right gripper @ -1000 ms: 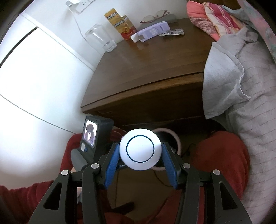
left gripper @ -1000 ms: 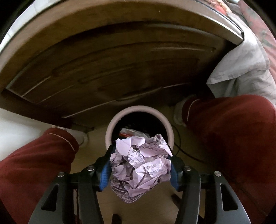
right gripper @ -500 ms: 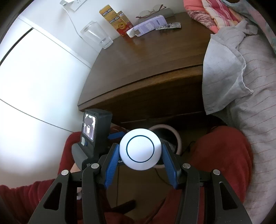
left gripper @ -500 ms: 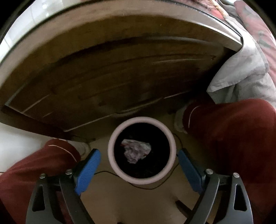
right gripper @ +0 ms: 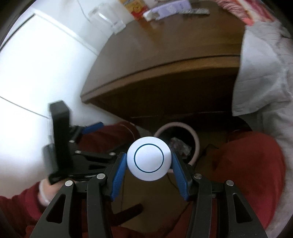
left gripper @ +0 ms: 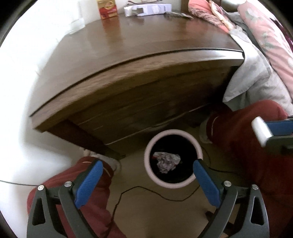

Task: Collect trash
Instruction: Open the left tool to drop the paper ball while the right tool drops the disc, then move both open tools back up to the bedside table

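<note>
A round bin with a pale pink rim point(left gripper: 198, 146) stands on the floor in front of the desk. A crumpled ball of printed paper point(left gripper: 167, 161) lies inside it. My left gripper point(left gripper: 146, 163) hangs above the bin's left side, its jaws opening wide with nothing between them. My right gripper point(right gripper: 148, 157) is shut on a white round object with a blue ring point(right gripper: 149, 164), held above and in front of the bin point(right gripper: 196, 139). In the left wrist view that white object point(left gripper: 261, 131) shows at the right edge.
A dark wooden desk point(left gripper: 146, 36) carries a red box point(left gripper: 107, 10), a pale purple carton point(left gripper: 148, 9) and a glass point(right gripper: 108, 20). Bedding point(left gripper: 256, 64) hangs at the right. Red trouser legs point(left gripper: 256, 164) flank the bin. A black cable point(left gripper: 155, 195) crosses the floor.
My left gripper opened and the crumpled paper dropped into the bin; the gripper then rose, bringing the desk top into view. My right gripper sank toward the bin, still holding the white object.
</note>
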`<action>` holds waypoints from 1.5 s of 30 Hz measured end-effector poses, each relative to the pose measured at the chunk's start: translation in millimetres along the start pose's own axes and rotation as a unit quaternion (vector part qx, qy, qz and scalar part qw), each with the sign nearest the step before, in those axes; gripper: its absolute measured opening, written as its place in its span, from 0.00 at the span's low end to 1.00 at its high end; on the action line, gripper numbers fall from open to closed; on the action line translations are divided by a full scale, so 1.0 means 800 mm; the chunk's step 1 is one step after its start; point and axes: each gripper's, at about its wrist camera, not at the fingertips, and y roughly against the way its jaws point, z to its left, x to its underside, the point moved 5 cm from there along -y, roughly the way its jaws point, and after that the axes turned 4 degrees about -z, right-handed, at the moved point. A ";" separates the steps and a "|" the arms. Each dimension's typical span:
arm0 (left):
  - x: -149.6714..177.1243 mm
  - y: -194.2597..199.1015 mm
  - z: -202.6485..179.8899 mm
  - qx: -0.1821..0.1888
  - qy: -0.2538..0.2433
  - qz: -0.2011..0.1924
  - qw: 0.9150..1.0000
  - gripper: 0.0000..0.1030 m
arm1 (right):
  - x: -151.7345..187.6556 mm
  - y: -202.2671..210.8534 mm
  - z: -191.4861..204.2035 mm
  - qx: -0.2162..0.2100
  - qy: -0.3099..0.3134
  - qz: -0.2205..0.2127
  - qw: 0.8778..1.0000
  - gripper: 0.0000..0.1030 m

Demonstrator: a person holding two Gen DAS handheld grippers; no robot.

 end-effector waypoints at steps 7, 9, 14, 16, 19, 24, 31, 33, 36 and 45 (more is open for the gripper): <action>-0.001 0.013 0.018 0.000 0.021 -0.010 1.000 0.96 | -0.009 -0.045 0.005 0.009 0.019 0.039 0.999 0.48; -0.002 0.014 0.023 0.000 0.030 -0.013 0.999 0.96 | -0.012 -0.055 0.006 0.011 0.021 0.048 0.999 0.48; -0.004 0.013 0.032 0.007 0.051 -0.013 0.999 0.96 | -0.021 -0.076 0.012 0.028 0.039 0.058 0.997 0.48; -0.005 0.013 0.033 0.010 0.053 -0.014 0.998 0.96 | -0.024 -0.079 0.012 0.031 0.041 0.063 0.997 0.52; -0.007 0.013 0.034 0.013 0.056 -0.015 0.998 0.96 | -0.029 -0.074 0.014 0.021 0.038 0.051 0.998 0.63; -0.008 0.013 0.036 0.014 0.060 -0.017 0.998 0.96 | -0.033 -0.058 0.011 0.023 0.037 0.044 0.998 0.69; -0.016 0.028 0.036 0.015 0.054 -0.032 0.998 0.96 | -0.040 -0.032 0.007 0.028 0.029 0.021 0.999 0.71; -0.023 0.036 0.034 0.017 0.054 -0.041 0.998 0.96 | -0.041 -0.023 0.006 0.029 0.027 0.014 0.999 0.72; -0.034 0.047 0.032 0.024 0.057 -0.052 0.997 0.96 | -0.045 -0.009 0.006 0.028 0.024 0.000 0.999 0.72; -0.119 0.084 0.034 0.026 0.045 -0.111 0.992 0.96 | -0.050 0.021 -0.013 0.015 0.004 -0.022 1.000 0.76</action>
